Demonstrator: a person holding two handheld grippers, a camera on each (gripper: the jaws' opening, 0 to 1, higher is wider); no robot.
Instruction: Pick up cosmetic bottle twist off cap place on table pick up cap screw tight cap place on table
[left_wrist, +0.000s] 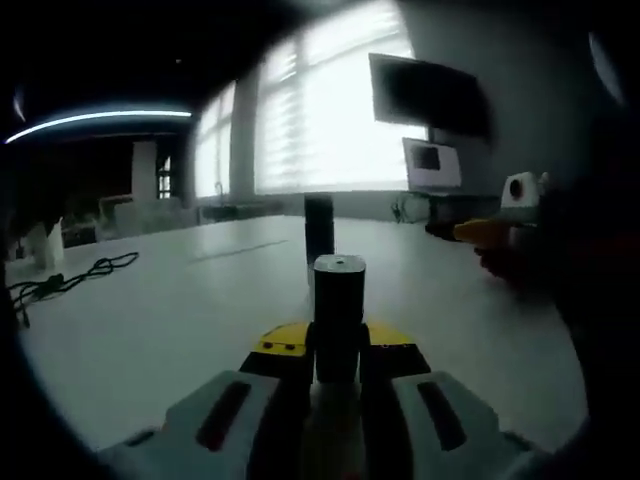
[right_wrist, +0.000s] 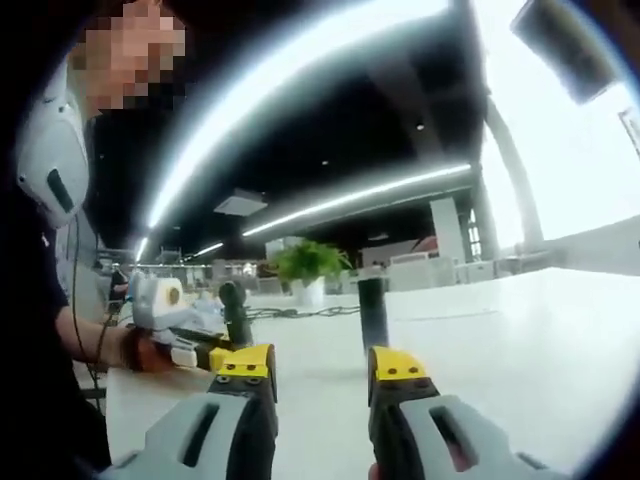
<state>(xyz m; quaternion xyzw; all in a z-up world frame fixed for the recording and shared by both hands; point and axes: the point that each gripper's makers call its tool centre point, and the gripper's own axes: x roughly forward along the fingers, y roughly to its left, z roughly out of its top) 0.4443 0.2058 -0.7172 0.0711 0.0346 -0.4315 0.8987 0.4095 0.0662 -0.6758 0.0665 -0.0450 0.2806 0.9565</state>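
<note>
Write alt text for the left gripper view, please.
The left gripper holds a dark cosmetic bottle upright between its jaws, above a white table. A dark cap stands on the table beyond, before bright windows.

Both views low over the shared table (left_wrist: 150, 330), facing opposite ways

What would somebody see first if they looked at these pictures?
First, the dark cosmetic bottle with a silver top, gripped between the left gripper jaws right up close in the left gripper view. Behind it a black cap stands on the white table, with bright windows beyond. In the right gripper view, the right gripper is open, its yellow-tipped jaws apart, with a green plant far back.
</note>
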